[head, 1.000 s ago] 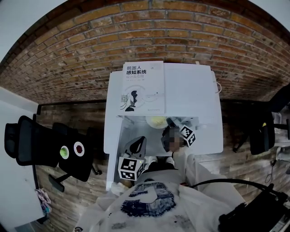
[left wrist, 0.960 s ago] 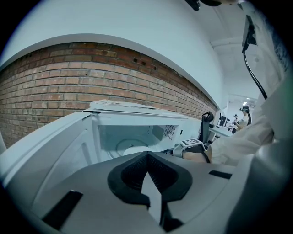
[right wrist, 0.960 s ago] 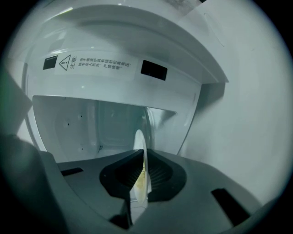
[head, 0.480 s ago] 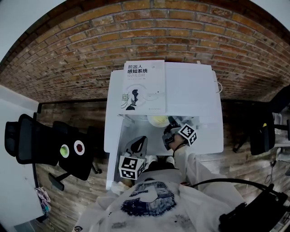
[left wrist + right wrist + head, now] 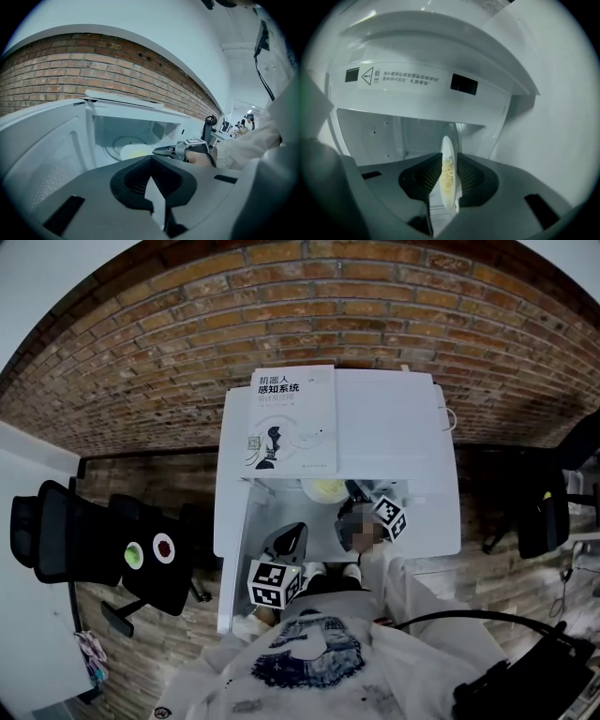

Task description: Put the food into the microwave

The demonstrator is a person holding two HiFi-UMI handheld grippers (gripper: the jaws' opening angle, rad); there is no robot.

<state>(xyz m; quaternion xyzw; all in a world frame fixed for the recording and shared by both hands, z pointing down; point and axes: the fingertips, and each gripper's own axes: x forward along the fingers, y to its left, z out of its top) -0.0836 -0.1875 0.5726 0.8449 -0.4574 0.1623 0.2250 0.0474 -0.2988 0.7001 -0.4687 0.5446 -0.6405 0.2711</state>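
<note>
Your right claw (image 5: 449, 169) is clenched on the rim of the plate (image 5: 446, 149), with the yellowish food (image 5: 448, 183) lying right by the pads. The plate is already inside the mouth of the microwave (image 5: 394, 418) — in the left gripper view it hangs over the glass turntable (image 5: 116, 140), though I cannot tell whether it touches. The step in hand, as I judge it, is the set-down. Lower the plate flat and slowly until its underside bears on the turntable, aiming for the centre so it will not catch the cavity walls when it spins. Hold the rim level as you go; a one-sided grip like this lets the far edge dip, and the food could slide. Loosen the pads only once the weight is carried from below, then draw the claw straight back through the opening, clear of the upper frame. Your left claw (image 5: 151, 174) is closed with nothing in it, low by the open door (image 5: 232, 531) — hold it out of the doorway, ready to swing the door to. Mind the book (image 5: 295, 418) lying on top of the microwave; don't jolt the casing.
</note>
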